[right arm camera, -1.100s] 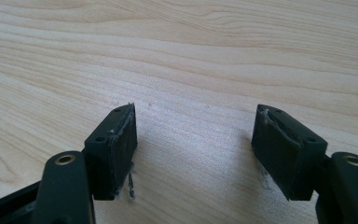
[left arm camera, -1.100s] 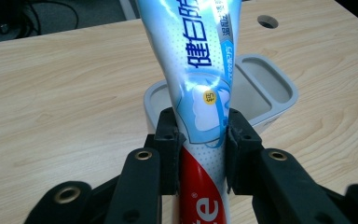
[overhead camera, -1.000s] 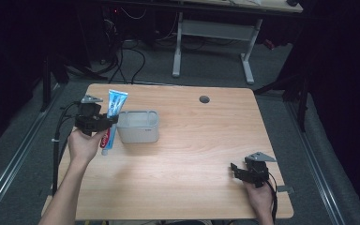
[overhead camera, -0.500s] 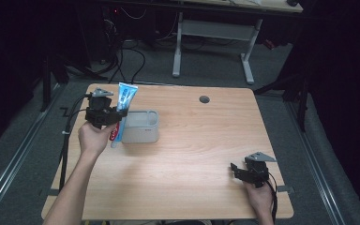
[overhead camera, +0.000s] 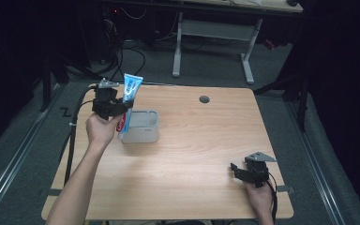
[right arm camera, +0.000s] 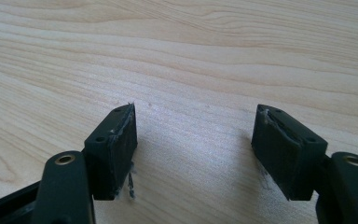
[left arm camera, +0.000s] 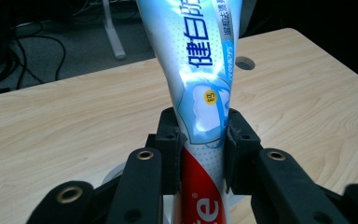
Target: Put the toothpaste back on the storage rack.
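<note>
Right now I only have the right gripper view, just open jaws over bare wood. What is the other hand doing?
Observer: The left gripper is shut on a toothpaste tube, lifted off the table.
Operator: Where on the tube is the grip?
Observer: In the left gripper view the pads clamp it where the red part meets the blue and white part.
Operator: Anything close to it?
Observer: A grey container sits on the table right beside that hand; the tube's lower end hangs at its left edge.
</note>
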